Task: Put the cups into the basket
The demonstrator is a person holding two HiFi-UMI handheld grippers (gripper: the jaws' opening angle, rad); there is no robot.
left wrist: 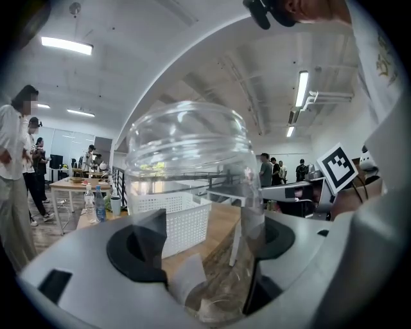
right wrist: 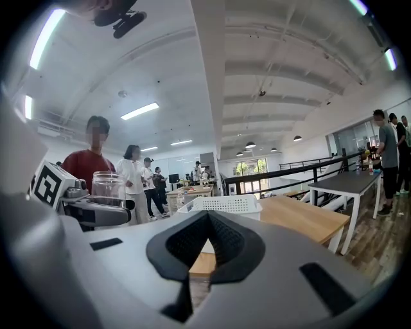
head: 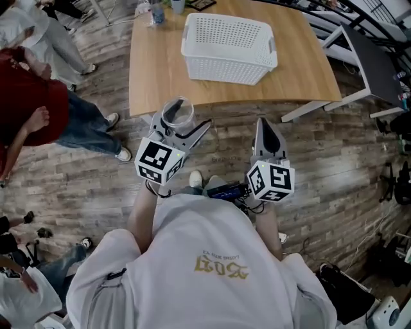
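A clear plastic cup [head: 177, 114] stands upright between the jaws of my left gripper [head: 180, 126], which is shut on it just short of the wooden table's [head: 302, 77] near edge. In the left gripper view the cup [left wrist: 186, 186] fills the middle, pinched low down by the left gripper [left wrist: 192, 260]. The white perforated basket [head: 228, 48] sits on the table beyond it, and shows as the basket [left wrist: 172, 222] behind the cup. My right gripper [head: 264, 128] is shut and empty, level with the left one. From the right gripper [right wrist: 204, 247] I see the basket [right wrist: 221, 204] ahead and the cup [right wrist: 107, 183] to the left.
A water bottle [head: 156, 11] and a small cup stand at the table's far edge. A person in red [head: 32, 109] and others stand on the wooden floor to the left. A dark desk [head: 379, 71] stands to the right of the table.
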